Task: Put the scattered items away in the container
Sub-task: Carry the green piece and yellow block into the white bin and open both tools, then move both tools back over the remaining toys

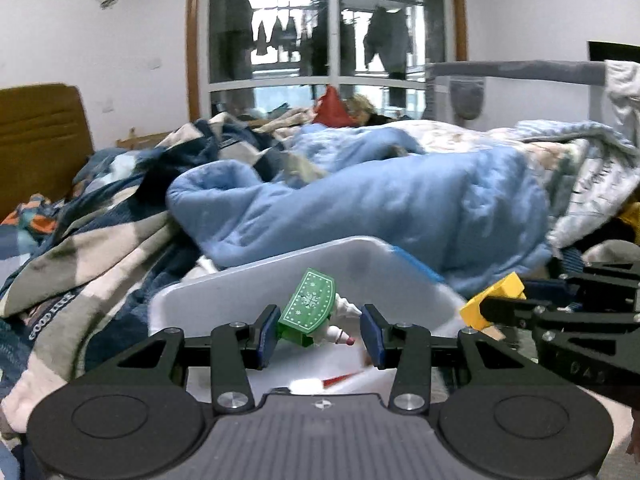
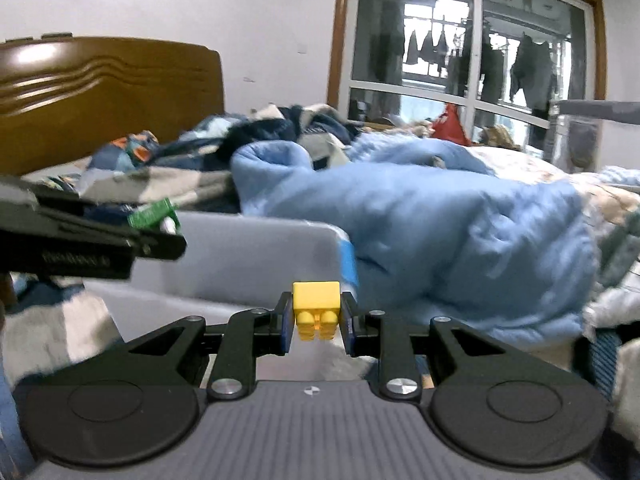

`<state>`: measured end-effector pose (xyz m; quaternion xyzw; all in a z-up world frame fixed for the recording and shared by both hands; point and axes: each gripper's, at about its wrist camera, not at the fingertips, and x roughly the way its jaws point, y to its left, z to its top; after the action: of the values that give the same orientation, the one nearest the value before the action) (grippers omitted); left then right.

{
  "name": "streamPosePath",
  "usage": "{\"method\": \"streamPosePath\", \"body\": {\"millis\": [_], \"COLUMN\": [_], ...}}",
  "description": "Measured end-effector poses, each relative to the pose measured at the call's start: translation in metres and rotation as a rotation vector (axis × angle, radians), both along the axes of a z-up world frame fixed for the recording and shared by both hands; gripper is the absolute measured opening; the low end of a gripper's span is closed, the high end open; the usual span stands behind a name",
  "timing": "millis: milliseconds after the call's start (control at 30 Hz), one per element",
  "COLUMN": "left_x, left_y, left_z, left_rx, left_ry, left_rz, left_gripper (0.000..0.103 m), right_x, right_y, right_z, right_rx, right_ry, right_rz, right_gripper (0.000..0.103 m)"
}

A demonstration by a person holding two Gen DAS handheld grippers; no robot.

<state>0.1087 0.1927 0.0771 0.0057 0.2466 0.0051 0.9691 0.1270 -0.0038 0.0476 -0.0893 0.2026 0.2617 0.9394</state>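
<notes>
Left gripper (image 1: 319, 334) spread wide, green toy (image 1: 308, 307) loose between its pads, over the bin (image 1: 256, 280).
Right gripper (image 2: 317, 320) clamps a yellow block (image 2: 316, 309), just beside the bin's near right corner.

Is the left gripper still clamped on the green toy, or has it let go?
Open. In the left wrist view the left gripper has its pads spread wide, with gaps on both sides of the green toy, which sits over the white container.

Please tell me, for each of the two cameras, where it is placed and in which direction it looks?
Left wrist: on the left claw, facing over the white container toward bed and window; green toy between its fingers, right claw at right.
Right wrist: on the right claw, gripping the yellow block, same direction; left claw at left.
Shared: container, blue blanket, window, both toys.
</notes>
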Motion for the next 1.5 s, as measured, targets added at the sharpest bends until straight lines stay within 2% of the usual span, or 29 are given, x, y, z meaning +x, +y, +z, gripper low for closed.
{"method": "streamPosePath", "body": {"millis": [267, 500, 600, 700, 800, 933, 1067, 1167, 1200, 1367, 1500], "left_x": [0.025, 0.034, 0.035, 0.034, 0.03, 0.027, 0.018, 0.008, 0.004, -0.016, -0.017], "left_y": [0.022, 0.022, 0.018, 0.016, 0.012, 0.008, 0.003, -0.013, -0.021, -0.075, -0.122], "left_z": [-0.027, -0.046, -0.048, -0.047, -0.043, -0.036, -0.028, -0.022, -0.02, -0.022, -0.046], "left_rx": [-0.003, -0.023, -0.02, -0.04, -0.031, -0.002, -0.02, -0.014, -0.018, -0.051, -0.06], "left_ry": [0.065, 0.118, 0.131, 0.137, 0.135, 0.129, 0.118, 0.104, 0.095, 0.059, 0.116], "left_rz": [0.048, 0.049, 0.04, 0.037, 0.042, 0.059, 0.064, 0.061, 0.044, -0.096, -0.212], "left_gripper": [0.048, 0.048, 0.051, 0.057, 0.061, 0.067, 0.067, 0.073, 0.073, 0.075, 0.075], "right_x": [0.038, 0.052, 0.053, 0.049, 0.045, 0.038, 0.026, 0.017, 0.014, 0.001, -0.01], "right_y": [0.04, 0.052, 0.048, 0.047, 0.04, 0.024, 0.003, -0.02, -0.03, -0.09, -0.144], "right_z": [-0.018, -0.039, -0.041, -0.04, -0.037, -0.03, -0.024, -0.024, -0.025, -0.042, -0.068], "right_rx": [0.013, -0.051, -0.043, -0.066, -0.045, -0.016, -0.006, 0.009, 0.018, 0.022, 0.007], "right_ry": [0.069, 0.084, 0.09, 0.066, 0.062, 0.064, 0.045, 0.036, 0.037, 0.069, 0.113], "right_rz": [0.031, 0.027, 0.018, 0.02, 0.015, 0.011, 0.004, -0.025, -0.039, -0.107, -0.151], "right_gripper": [0.027, 0.028, 0.044, 0.045, 0.045, 0.045, 0.046, 0.056, 0.059, 0.059, 0.058]}}
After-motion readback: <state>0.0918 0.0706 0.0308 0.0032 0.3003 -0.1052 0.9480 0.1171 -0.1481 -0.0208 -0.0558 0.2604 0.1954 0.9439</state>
